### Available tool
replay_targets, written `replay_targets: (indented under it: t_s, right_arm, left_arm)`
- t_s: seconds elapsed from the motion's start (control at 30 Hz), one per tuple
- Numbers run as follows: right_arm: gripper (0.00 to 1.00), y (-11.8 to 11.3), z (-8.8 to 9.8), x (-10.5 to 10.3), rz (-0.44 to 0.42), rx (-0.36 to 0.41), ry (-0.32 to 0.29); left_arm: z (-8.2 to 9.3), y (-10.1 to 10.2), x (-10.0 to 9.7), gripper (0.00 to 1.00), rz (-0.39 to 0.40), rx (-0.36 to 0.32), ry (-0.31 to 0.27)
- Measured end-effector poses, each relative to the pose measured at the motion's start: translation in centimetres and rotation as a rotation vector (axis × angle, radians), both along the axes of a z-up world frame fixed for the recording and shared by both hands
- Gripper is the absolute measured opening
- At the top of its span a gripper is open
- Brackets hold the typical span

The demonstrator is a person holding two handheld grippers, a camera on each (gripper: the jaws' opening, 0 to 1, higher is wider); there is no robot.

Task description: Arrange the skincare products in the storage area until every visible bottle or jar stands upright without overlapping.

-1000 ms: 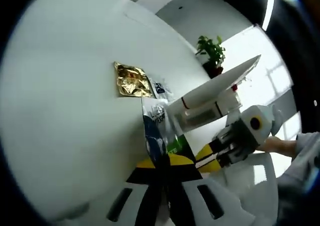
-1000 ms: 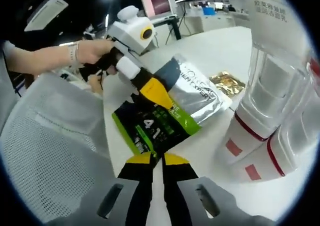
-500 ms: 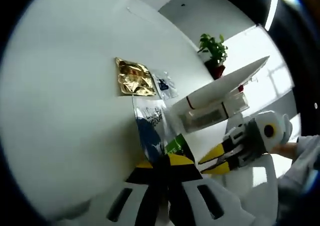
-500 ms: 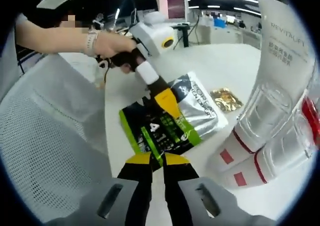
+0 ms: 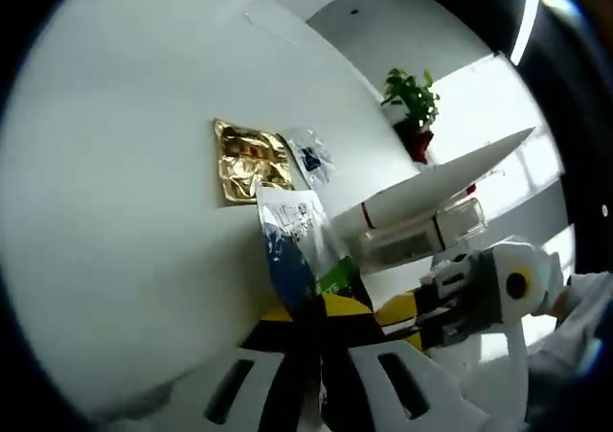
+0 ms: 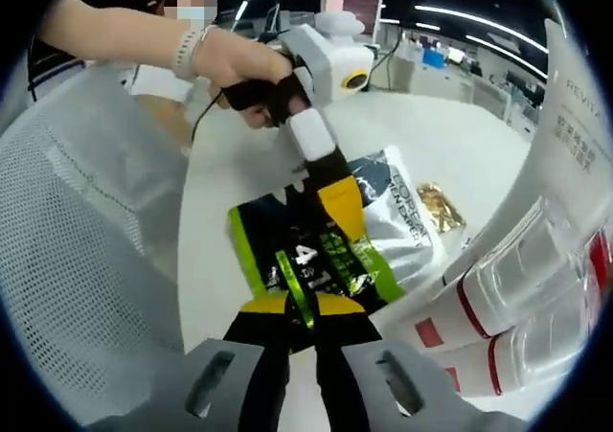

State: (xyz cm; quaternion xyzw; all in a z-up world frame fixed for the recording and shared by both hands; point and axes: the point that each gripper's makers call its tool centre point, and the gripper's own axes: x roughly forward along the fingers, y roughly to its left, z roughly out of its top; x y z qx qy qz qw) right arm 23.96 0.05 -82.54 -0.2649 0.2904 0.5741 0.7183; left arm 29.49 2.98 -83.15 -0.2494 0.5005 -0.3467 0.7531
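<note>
Pouch [image 6: 326,245] lifted, both grippers clamped.

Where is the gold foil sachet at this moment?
In the left gripper view the gold foil sachet lies flat on the white table, left of a small clear sachet and beyond the black-green pouch.

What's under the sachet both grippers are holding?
The black-green sachet is pinched by the right gripper at its near edge and the left gripper on top. Around it, bare white table shows; whatever lies directly beneath is covered.
</note>
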Motion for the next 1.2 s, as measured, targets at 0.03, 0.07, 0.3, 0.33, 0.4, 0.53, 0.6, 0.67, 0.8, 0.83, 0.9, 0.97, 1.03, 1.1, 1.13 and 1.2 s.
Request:
replay_targets:
  t_s: [0.03,0.07,0.3,0.33,0.4,0.53,0.6,0.67,0.8,0.83,0.9,0.97,1.03,1.1,1.13,1.2]
  right_arm:
    - [0.08,0.1,0.0,0.1,0.002,-0.004,-0.001]
    - [0.08,0.1,-0.1,0.2,-0.002,-0.003,0.0]
    - [0.07,0.2,-0.3,0.7,-0.007,-0.011,-0.012]
    - [0.07,0.2,-0.3,0.7,-0.007,-0.012,-0.014]
    - [0.07,0.2,-0.4,0.9,-0.003,-0.018,-0.025]
    - [0.06,0.2,-0.4,1.1,0.009,-0.032,-0.052]
    - [0.05,0.2,-0.4,1.2,0.01,-0.035,-0.057]
    - [0.05,0.1,-0.4,1.4,0.017,-0.05,-0.076]
    - [0.01,0.2,-0.4,1.1,0.033,-0.062,-0.069]
    - [0.01,0.2,-0.4,1.1,0.03,-0.063,-0.068]
    - [0.01,0.2,-0.4,1.1,0.027,-0.063,-0.062]
    - [0.01,0.2,-0.4,1.2,0.022,-0.059,-0.053]
    - [0.01,0.2,-0.5,1.2,0.02,-0.057,-0.049]
    - [0.01,0.2,-0.5,1.1,0.023,-0.06,-0.053]
    - [0.01,0.2,-0.5,1.1,0.026,-0.062,-0.055]
    - [0.01,0.2,-0.5,1.1,0.025,-0.063,-0.054]
  left_arm:
    - [0.0,0.0,0.1,0.0,0.001,-0.003,0.004]
    - [0.0,-0.1,0.4,0.0,0.003,-0.004,0.003]
    - [-0.2,-0.3,1.5,0.0,-0.007,0.014,-0.005]
    - [-0.2,-0.1,1.8,0.0,-0.012,0.018,-0.005]
    - [-0.3,-0.1,2.2,0.0,-0.017,0.026,-0.013]
    - [-0.2,0.1,2.7,0.0,-0.025,0.045,-0.02]
    - [-0.1,-0.1,2.7,0.0,-0.029,0.049,-0.023]
    - [0.0,-0.2,2.8,0.0,-0.028,0.05,-0.029]
    - [0.1,-0.3,2.6,0.0,-0.037,0.049,-0.031]
    - [0.1,-0.2,2.7,0.0,-0.038,0.047,-0.032]
    - [0.4,-0.3,2.6,0.0,-0.041,0.043,-0.042]
    - [0.7,-0.2,2.6,0.01,-0.041,0.045,-0.06]
    - [1.0,0.1,2.7,0.05,-0.036,0.043,-0.072]
    - [1.4,0.4,2.8,0.1,-0.034,0.044,-0.086]
    - [1.7,0.6,2.9,0.12,-0.03,0.052,-0.109]
    - [2.2,1.5,3.7,0.2,-0.029,0.09,-0.185]
